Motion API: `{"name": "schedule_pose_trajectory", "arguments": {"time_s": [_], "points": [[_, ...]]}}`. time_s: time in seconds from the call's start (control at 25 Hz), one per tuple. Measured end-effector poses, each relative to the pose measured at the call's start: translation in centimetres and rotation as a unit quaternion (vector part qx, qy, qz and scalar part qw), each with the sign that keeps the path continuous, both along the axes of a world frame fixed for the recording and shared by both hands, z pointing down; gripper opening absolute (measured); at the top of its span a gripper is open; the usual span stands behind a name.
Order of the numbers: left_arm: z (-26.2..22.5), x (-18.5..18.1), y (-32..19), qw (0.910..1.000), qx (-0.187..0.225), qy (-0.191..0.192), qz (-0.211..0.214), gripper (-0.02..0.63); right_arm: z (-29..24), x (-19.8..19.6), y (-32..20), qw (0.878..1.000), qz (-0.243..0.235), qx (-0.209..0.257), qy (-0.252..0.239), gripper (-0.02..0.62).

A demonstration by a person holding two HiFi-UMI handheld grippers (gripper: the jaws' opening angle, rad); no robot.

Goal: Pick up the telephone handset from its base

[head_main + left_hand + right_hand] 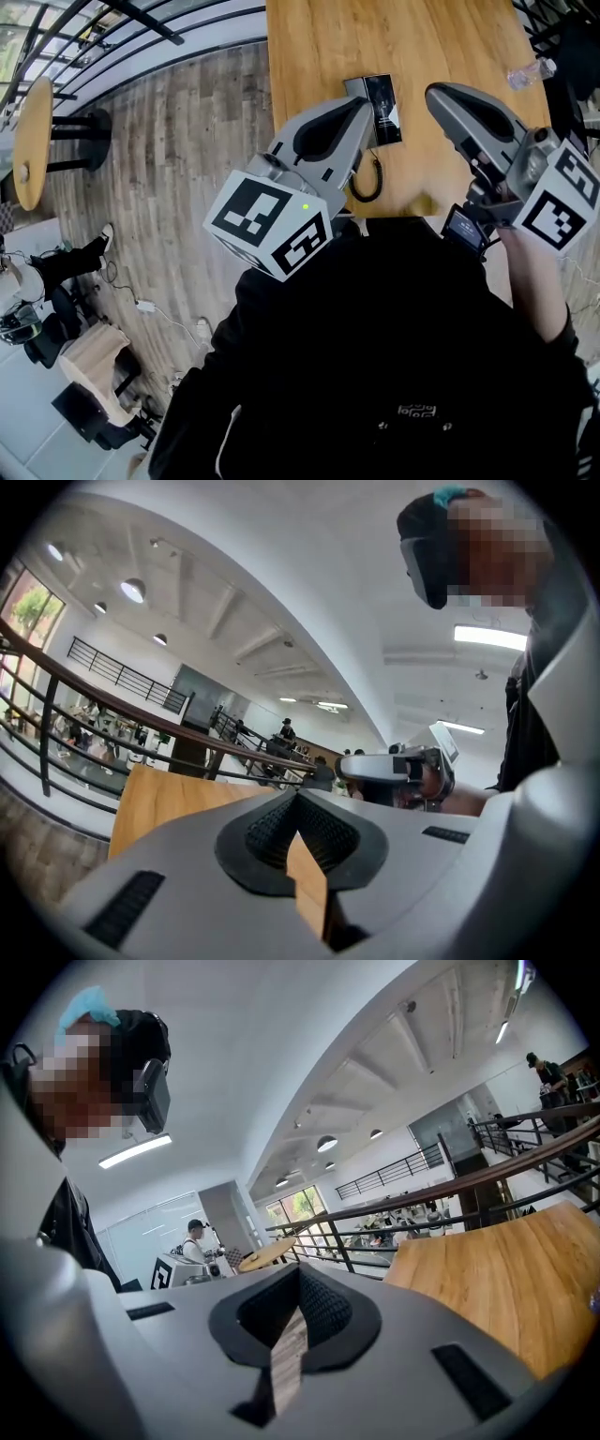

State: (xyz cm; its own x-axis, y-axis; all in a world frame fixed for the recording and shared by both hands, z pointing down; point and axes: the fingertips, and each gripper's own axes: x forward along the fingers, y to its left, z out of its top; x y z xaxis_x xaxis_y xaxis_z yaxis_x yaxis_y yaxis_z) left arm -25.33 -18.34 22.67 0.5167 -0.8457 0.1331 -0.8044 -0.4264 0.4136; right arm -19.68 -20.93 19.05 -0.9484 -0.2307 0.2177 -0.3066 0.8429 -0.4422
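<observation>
Now, left gripper [298, 795] jaws shut, empty, right gripper [300, 1268] jaws likewise

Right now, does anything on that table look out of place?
Little stands out. The phone lies flat on the table, its cord curling toward the near edge. Only a clear plastic thing, perhaps a bottle, lies loose near the right edge.

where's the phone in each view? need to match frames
Head view: phone at upper centre, lying on the table.
Left gripper view: not in it.
Right gripper view: not in it.
Shared landmark: the wooden table, at top centre in the head view, lower left in the left gripper view, lower right in the right gripper view.
</observation>
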Motion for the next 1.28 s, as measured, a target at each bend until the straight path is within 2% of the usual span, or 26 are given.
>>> {"name": "schedule_pose_trajectory", "arguments": {"time_s": [0.08,0.28,0.72,0.96,1.12,1.28], "points": [[0.7,-0.3,-0.3,0.9999,-0.012,-0.003,-0.009,0.000,0.3,-0.5,-0.3,1.000,-0.010,-0.001,0.004,0.017],[2.9,-0.6,-1.3,0.9988,-0.044,0.018,-0.010,0.000,1.4,-0.4,-1.8,1.000,-0.015,-0.008,0.011,0.017],[6.6,1.7,-2.5,0.9897,-0.081,0.101,0.063,0.000,4.0,0.7,-4.4,0.999,-0.019,-0.030,0.012,0.017],[10.1,0.9,-3.9,0.9885,-0.127,0.076,0.029,0.000,5.0,0.9,-5.6,0.999,-0.022,-0.043,0.008,0.017],[13.2,0.3,-4.5,0.9817,-0.172,0.081,-0.001,0.000,6.1,1.1,-6.4,0.998,-0.021,-0.053,0.008,0.017],[15.7,0.2,-4.8,0.9754,-0.205,0.081,-0.010,0.000,6.7,1.0,-6.8,0.998,-0.024,-0.064,0.005,0.017]]}}
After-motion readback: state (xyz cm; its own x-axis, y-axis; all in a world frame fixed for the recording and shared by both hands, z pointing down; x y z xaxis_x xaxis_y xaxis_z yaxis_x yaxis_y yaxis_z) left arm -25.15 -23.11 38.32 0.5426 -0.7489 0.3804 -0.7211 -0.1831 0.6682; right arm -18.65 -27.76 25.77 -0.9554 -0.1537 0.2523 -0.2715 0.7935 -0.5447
